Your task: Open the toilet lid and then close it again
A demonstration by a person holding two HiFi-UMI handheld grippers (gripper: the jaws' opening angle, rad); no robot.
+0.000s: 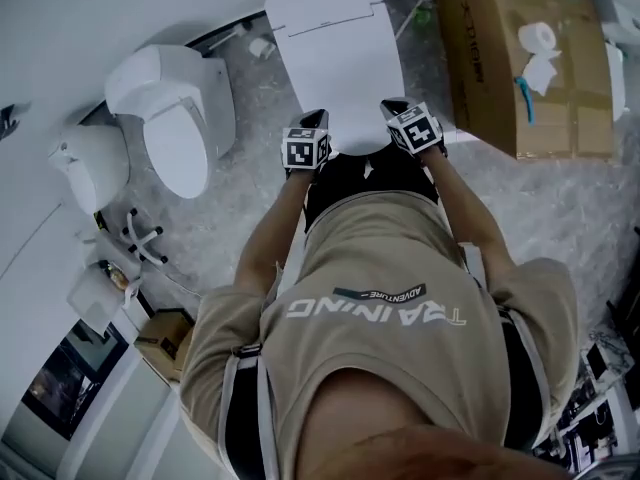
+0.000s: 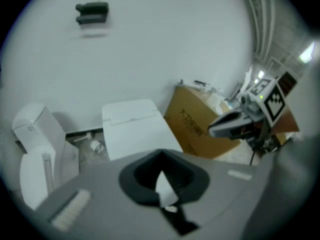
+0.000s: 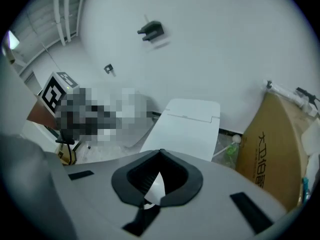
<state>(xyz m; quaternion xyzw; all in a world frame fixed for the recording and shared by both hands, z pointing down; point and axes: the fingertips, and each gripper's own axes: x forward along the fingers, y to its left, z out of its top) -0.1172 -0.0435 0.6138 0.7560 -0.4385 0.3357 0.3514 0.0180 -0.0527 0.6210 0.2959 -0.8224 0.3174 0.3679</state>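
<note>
Left claw [image 1: 312, 121] and right claw [image 1: 395, 109] sit at the near corners of the closed toilet lid [image 1: 335, 48], one on each side of its front edge, as we stand over the bowl. From each claw's own camera, we see the left claw [image 2: 162, 176] and the right claw [image 3: 157, 176] with jaws pressed together, only a sliver of white showing through the dark notch. The lid lies flat and shut, stretching away from us towards the white wall [image 3: 215, 49]. A second white toilet [image 1: 180, 118] stands to its left on the grey floor [image 1: 560, 198]. To its right lies a large cardboard box [image 1: 490, 58], with a roll of toilet paper [image 1: 540, 36] on top.
</note>
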